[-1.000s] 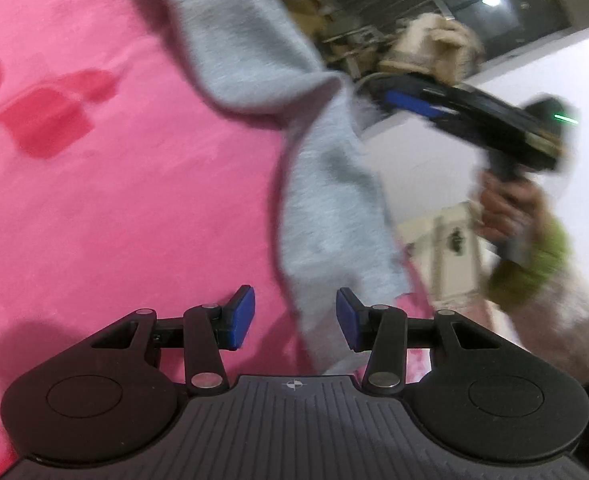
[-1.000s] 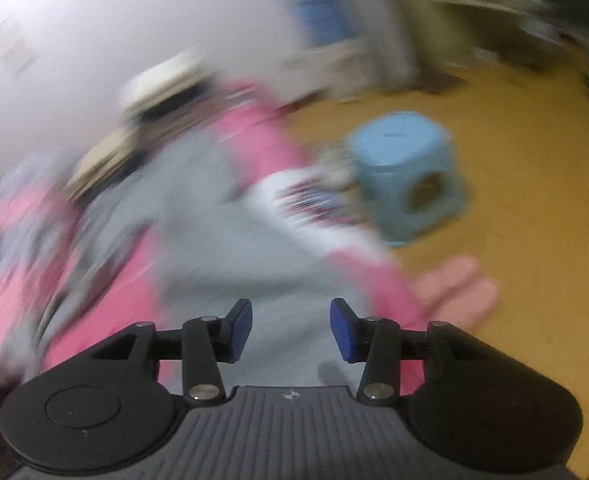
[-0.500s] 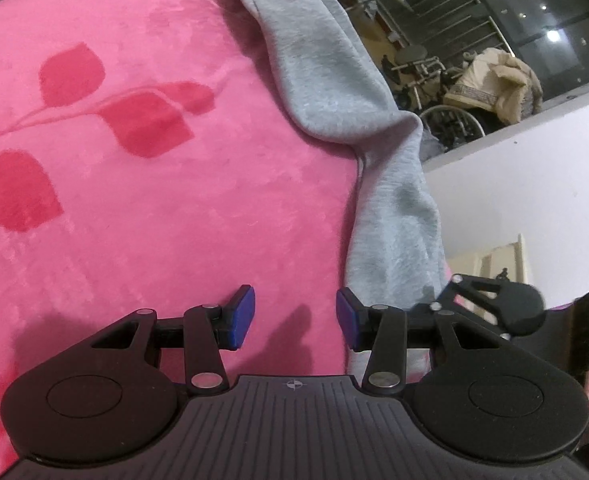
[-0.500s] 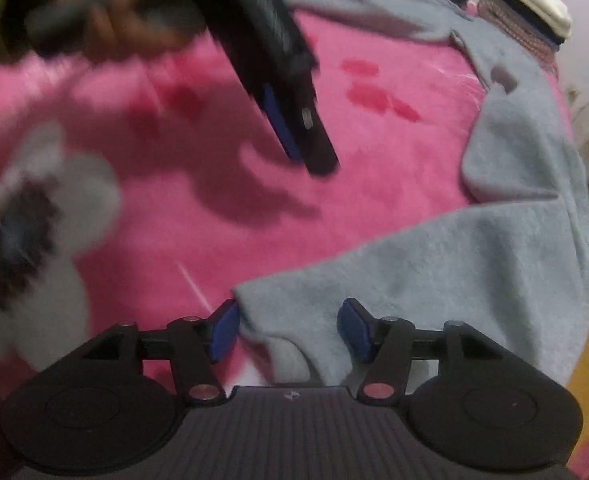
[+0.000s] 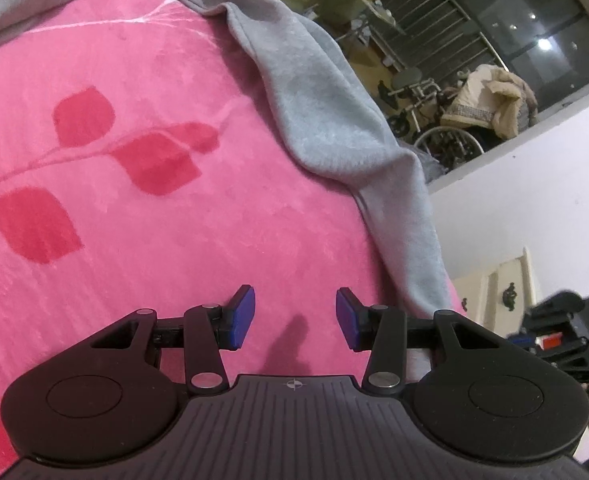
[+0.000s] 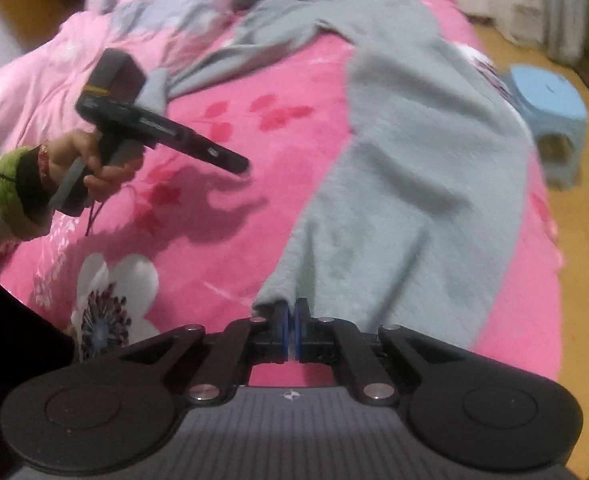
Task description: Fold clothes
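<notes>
Underneath, pink floral blanket [image 5: 142, 240], yellow floor [image 6: 586, 208].

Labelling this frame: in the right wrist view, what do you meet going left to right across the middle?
Person's left hand → left gripper → pink blanket → grey garment → blue stool.

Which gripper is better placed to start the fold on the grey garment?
Right. The right gripper is shut on the grey garment hem; the left gripper is open over bare pink blanket.
</notes>
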A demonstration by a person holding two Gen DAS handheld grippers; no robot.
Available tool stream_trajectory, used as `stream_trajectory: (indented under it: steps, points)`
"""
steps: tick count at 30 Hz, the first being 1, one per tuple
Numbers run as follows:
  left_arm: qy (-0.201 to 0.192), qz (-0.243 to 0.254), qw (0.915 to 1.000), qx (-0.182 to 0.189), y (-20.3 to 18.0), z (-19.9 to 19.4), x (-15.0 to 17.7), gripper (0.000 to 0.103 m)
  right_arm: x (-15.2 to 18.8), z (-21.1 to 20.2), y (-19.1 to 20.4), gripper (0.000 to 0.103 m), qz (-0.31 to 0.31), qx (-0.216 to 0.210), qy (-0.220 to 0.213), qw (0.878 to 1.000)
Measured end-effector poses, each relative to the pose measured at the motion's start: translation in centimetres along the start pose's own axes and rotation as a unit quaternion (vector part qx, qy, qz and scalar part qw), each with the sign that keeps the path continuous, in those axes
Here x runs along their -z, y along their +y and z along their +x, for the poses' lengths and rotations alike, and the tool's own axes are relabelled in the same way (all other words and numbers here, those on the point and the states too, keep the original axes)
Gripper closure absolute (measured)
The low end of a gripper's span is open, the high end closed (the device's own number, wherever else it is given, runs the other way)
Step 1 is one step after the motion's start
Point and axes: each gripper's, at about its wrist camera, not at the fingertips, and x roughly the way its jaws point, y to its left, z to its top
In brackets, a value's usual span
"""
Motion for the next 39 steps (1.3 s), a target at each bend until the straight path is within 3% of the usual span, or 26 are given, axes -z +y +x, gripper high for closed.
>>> stream_trajectory:
  steps: [6, 10, 15, 17, 20, 23, 27, 31, 39]
  points:
    - [-0.030, 0.004, 0.9995, -0.012, 0.7, -0.2, -0.5, 0.059, 4.5, 0.2, -0.6, 0.101, 0.003, 0.049, 0.068, 0.996]
    - [-0.057, 0.026, 0.9976, -0.028, 0.6, -0.7, -1.4, 0.059, 5.8, 0.2, -0.9, 0.099, 0.018, 0.117, 0.083, 0.990]
    - [-0.099, 0.018, 0.9938, -0.047, 1.0, -0.8, -4.6, 0.059, 3.8, -5.1, -0.4, 0.091, 0.061, 0.093, -0.044, 0.993]
    - [-0.116, 0.014, 0.9917, -0.055, 1.2, -0.9, -5.9, 0.059, 2.0, -5.6, 0.0, 0.081, 0.052, 0.089, -0.092, 0.990]
    - [-0.142, 0.004, 0.9875, -0.068, 1.4, -0.8, -8.2, 0.059, -1.4, -2.7, 1.7, 0.068, -0.010, 0.095, -0.130, 0.987]
    - [-0.170, -0.023, 0.9814, -0.087, 1.7, -0.5, -11.3, 0.059, -4.2, 2.1, 3.6, 0.067, -0.088, 0.116, -0.132, 0.981]
    - [-0.187, -0.071, 0.9751, -0.096, 2.7, 0.4, -15.0, 0.060, -6.3, 7.5, 4.9, 0.067, -0.179, 0.163, -0.119, 0.963]
    - [-0.176, -0.101, 0.9745, -0.096, 3.7, 2.5, -17.0, 0.064, -7.2, 9.8, 3.7, 0.069, -0.187, 0.172, -0.107, 0.961]
    - [-0.167, -0.141, 0.9740, -0.061, 4.7, 6.0, -16.8, 0.068, -8.0, 11.0, 2.3, 0.074, -0.179, 0.170, -0.102, 0.964]
